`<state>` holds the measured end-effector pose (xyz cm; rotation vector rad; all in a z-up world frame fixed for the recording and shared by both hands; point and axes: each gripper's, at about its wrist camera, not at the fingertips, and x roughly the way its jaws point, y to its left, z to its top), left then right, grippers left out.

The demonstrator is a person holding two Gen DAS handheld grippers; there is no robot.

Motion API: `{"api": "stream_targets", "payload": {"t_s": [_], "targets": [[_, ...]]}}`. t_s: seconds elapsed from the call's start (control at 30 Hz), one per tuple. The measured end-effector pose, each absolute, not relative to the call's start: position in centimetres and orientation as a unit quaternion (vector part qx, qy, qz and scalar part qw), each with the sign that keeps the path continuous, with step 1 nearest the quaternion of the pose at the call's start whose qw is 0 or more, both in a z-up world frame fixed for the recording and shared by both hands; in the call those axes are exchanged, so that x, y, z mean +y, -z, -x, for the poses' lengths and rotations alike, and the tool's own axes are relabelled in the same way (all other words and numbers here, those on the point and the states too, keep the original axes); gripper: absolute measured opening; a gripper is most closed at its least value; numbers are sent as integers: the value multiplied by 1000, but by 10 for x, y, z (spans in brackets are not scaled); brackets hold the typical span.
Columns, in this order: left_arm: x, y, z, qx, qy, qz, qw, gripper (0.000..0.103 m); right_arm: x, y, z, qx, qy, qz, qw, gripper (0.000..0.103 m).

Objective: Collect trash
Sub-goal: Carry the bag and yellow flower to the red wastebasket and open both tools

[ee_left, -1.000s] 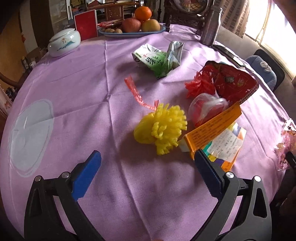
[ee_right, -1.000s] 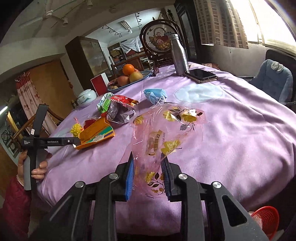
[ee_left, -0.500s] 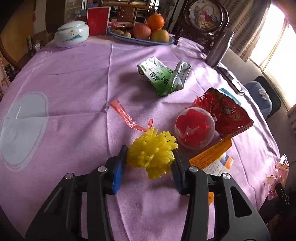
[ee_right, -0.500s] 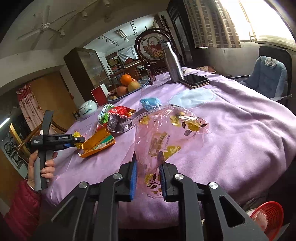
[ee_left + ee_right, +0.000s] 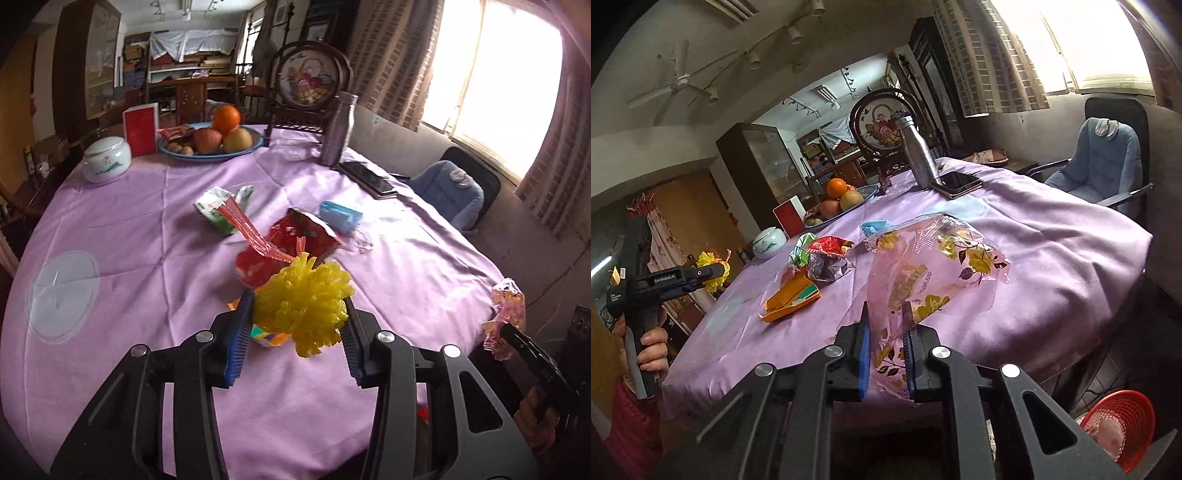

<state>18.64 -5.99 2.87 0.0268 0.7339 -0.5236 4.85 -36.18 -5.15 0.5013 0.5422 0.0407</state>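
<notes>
Purple tablecloth [image 5: 129, 229] fills the room's middle, wrappers scattered at 12 o'clock. Left gripper [image 5: 295, 325] clamps yellow foam net [image 5: 306, 306], lifted w/ red strip [image 5: 251, 232] trailing. Right gripper [image 5: 886, 332], jaws just narrowing, pinches pink floral bag [image 5: 934, 266]. Risk: thin film slips; strip snags red wrapper [image 5: 303, 232].

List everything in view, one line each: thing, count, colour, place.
yellow foam fruit net: 1, yellow, in left hand-held gripper
flowered plastic bag: 1, pink, in right hand-held gripper
snack bag: 1, red, table centre
green packet: 1, green-white, behind it
orange box: 1, orange, near edge
face mask: 1, blue, right of snack bag
fruit plate: 1, blue, far side
steel bottle: 1, silver, by phone
red basket: 1, floor
left hand-held gripper
right hand-held gripper
</notes>
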Motion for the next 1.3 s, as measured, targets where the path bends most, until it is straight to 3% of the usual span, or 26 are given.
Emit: {"api": "stream_targets", "payload": {"t_s": [0.37, 0.7, 0.83, 1.0, 1.13, 1.3], "targets": [[-197, -10, -112, 354, 386, -75, 848, 44, -442, 84, 53, 272, 86, -267, 920, 15], [-324, 42, -65, 381, 484, -119, 779, 44, -535, 232, 100, 380, 198, -354, 832, 16], [-358, 69, -61, 406, 495, -132, 757, 44, -555, 295, 90, 432, 220, -372, 791, 33], [-389, 101, -56, 426, 492, -164, 741, 44, -570, 319, 100, 427, 218, -425, 768, 38], [-409, 120, -49, 439, 495, -180, 728, 44, -578, 333, 110, 433, 209, -439, 759, 64], [-428, 133, -39, 446, 504, -196, 713, 44, -586, 350, 120, 434, 232, -455, 742, 66]]}}
